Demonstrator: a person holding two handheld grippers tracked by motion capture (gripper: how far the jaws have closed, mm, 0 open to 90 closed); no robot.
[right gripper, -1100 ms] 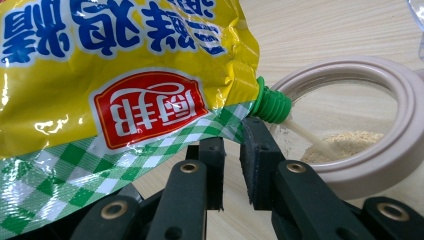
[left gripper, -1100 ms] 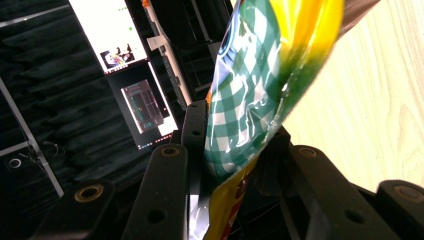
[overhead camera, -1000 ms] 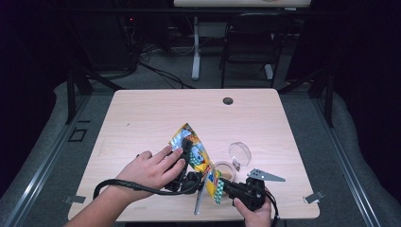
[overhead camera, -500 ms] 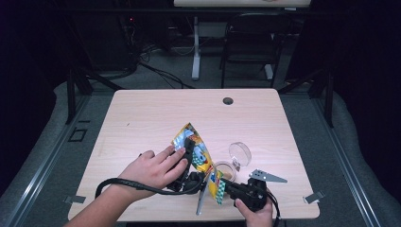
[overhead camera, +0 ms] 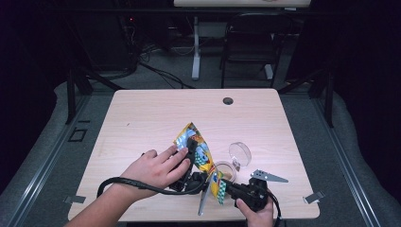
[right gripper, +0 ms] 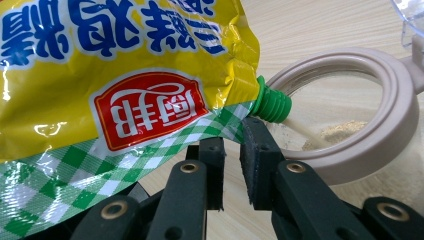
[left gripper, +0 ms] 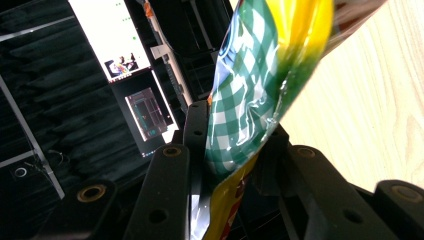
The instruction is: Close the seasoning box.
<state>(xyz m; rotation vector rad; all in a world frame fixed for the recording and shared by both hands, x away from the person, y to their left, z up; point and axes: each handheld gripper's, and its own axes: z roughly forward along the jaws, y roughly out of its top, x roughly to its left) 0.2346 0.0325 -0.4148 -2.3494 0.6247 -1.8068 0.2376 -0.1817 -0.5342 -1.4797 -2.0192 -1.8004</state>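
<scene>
A yellow pouch with blue print and a green checked edge hangs tilted over the near middle of the table. My left gripper is shut on its checked edge, jaws pressed on the foil. My right gripper pinches the pouch's lower corner by the green spout, with a narrow gap between its pads. The spout points into an open jar with a beige rim. Pale powder lies inside the jar.
The jar's clear lid lies just behind the jar. A grey three-cornered plate sticks out to the right of my right hand. A dark grommet hole sits near the table's far edge.
</scene>
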